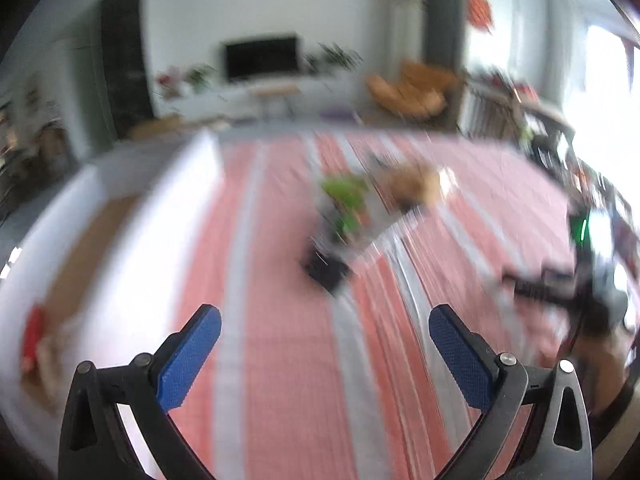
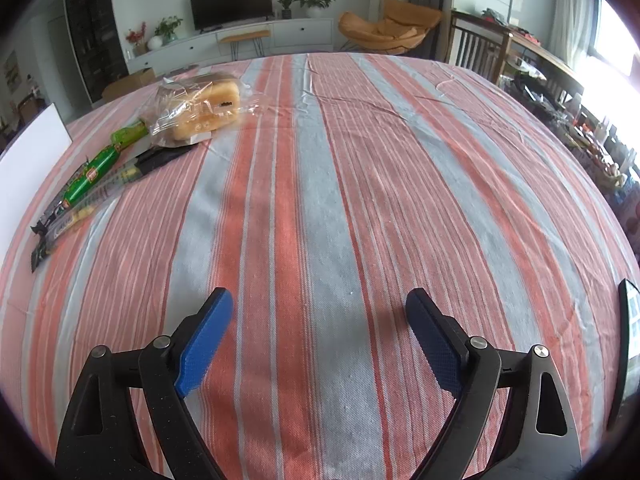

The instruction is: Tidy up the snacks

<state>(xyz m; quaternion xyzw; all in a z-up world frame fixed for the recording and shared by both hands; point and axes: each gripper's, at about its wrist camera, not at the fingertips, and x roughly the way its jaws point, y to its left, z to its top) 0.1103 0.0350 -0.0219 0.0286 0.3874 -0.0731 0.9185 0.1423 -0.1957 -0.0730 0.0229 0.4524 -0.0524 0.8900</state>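
Observation:
In the right wrist view, a clear bag of bread [image 2: 200, 114] lies at the far left of the striped tablecloth [image 2: 340, 180]. Beside it lie a green snack packet [image 2: 94, 170], a dark packet [image 2: 160, 158] and a long clear packet [image 2: 72, 216]. My right gripper [image 2: 320, 294] is open over bare cloth, well short of them. The left wrist view is blurred. My left gripper [image 1: 324, 314] is open and holds nothing. Ahead of it are a green packet [image 1: 344, 196], the bread [image 1: 412, 184] and a dark packet [image 1: 324, 272].
A white box [image 1: 132, 216] with a brown floor stands at the table's left, with something red [image 1: 32, 340] in it; its wall [image 2: 28, 160] shows in the right view. The other gripper and a hand [image 1: 600, 280] are at the right. Chairs and furniture stand beyond the table.

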